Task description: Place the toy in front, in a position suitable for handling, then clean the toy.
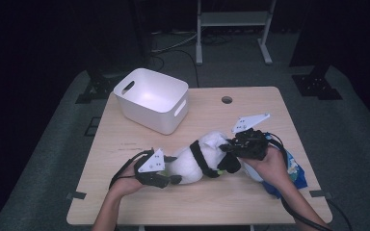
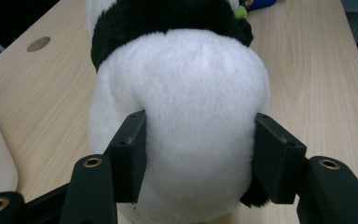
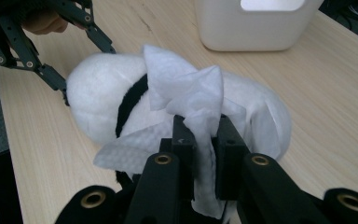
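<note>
the plush panda (image 1: pixel 197 161) lies on its side on the wooden tabletop (image 1: pixel 250 197), in front of the white bin (image 1: pixel 151 98). the left hand-held gripper (image 2: pixel 198 154) clamps the panda's white rear, while the right hand-held gripper (image 3: pixel 204 140) is closed on a white paper tissue (image 3: pixel 186 93) resting against the panda's body.

White-and-black plush panda toy (image 2: pixel 182 107): fuzzy, matt pile, bulging between left gripper's (image 2: pixel 200 158) matt black plastic jaws. Thin white paper tissue (image 3: pixel 186 93): crinkled, embossed, folding out of right gripper's (image 3: pixel 205 154) jaws, brass-looking rivets glinting behind. Pale wood-grain tabletop (image 2: pixel 307 70): smooth, satin, lying beneath. White plastic bin (image 3: pixel 256 23) beyond right jaws: smooth, faintly glossy.
</note>
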The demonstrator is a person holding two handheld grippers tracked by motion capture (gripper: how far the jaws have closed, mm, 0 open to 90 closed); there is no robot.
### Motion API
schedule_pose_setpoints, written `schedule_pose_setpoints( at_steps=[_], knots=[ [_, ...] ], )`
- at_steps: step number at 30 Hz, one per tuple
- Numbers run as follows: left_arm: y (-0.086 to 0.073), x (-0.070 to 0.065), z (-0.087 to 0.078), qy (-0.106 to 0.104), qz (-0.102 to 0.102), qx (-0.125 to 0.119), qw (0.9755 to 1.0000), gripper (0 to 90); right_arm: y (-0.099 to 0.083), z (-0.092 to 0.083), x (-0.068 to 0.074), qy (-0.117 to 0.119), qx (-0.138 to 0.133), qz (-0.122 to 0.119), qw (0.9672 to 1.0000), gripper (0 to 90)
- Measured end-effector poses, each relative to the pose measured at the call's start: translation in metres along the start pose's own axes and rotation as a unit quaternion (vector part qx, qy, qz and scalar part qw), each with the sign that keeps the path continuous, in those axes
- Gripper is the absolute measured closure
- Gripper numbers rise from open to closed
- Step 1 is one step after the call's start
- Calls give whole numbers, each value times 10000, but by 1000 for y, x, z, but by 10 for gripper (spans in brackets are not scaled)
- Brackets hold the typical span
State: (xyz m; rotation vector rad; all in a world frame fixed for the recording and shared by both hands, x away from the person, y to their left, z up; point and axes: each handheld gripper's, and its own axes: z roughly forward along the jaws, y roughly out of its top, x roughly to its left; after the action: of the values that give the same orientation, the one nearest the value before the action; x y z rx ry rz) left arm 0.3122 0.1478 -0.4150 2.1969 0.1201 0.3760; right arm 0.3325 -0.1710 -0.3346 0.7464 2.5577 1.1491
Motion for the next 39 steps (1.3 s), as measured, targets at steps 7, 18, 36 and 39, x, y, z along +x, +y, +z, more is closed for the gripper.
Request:
schedule_pose_setpoints(
  at_steps=[7,18,36,39],
  knots=[
    [1,0,0,-17,31,-6,10000,416,1,2,1,48,52,-41,10000,805],
    [2,-1,1,-54,65,-20,10000,417,-6,4,4,168,153,-14,9997,805],
    [-2,2,0,-87,-110,-68,9999,418,2,12,4,212,178,-73,9996,805],
    [-1,1,0,-74,-103,-55,9999,418,2,12,4,214,179,-72,9996,805]
  ],
)
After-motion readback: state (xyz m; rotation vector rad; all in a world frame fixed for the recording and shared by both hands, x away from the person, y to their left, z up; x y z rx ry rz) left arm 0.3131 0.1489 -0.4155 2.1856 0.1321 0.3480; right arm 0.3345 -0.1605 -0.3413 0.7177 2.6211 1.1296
